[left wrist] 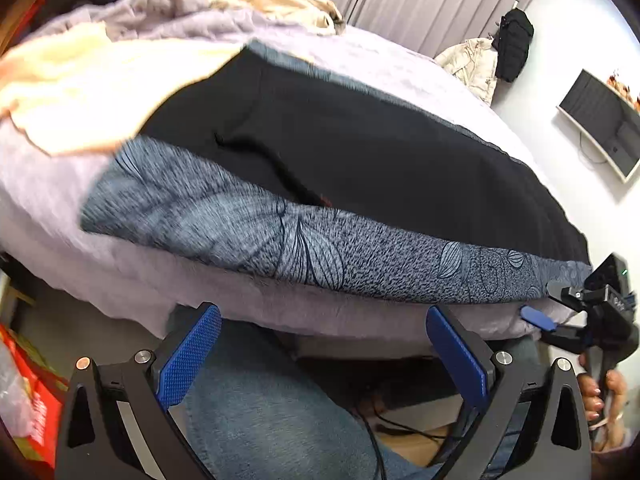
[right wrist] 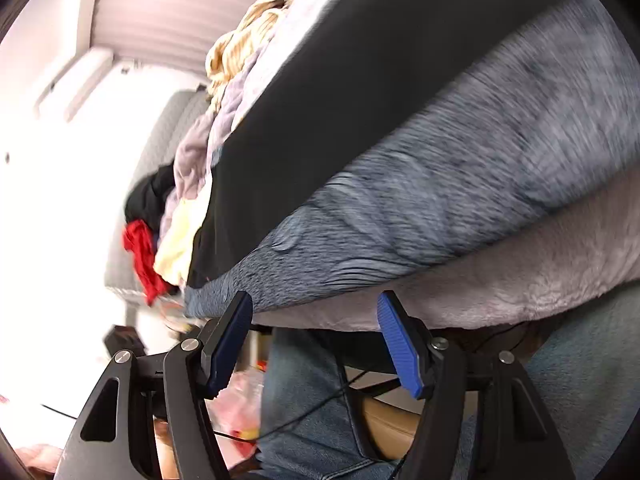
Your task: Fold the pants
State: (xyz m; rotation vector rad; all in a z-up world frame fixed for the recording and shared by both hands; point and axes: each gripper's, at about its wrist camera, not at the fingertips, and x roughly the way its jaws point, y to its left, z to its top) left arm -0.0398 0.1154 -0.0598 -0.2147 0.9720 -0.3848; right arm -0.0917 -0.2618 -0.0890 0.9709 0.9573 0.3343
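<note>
Left wrist view: your left gripper (left wrist: pixel 324 354) hangs with its jaws spread wide and nothing between the 2 blue pads (left wrist: pixel 188 360), just short of the bed's (left wrist: pixel 280 316) near edge. The black pants (left wrist: pixel 360 144) lie flat on a blue-grey patterned cloth (left wrist: pixel 240 224) spread over the lavender bedding. Your right gripper (left wrist: pixel 552 320) shows at the bed's right edge. In the right wrist view its jaws (right wrist: pixel 316 344) stand apart and empty, below the cloth's (right wrist: pixel 440 184) edge; the pants (right wrist: pixel 320 112) lie beyond it.
</note>
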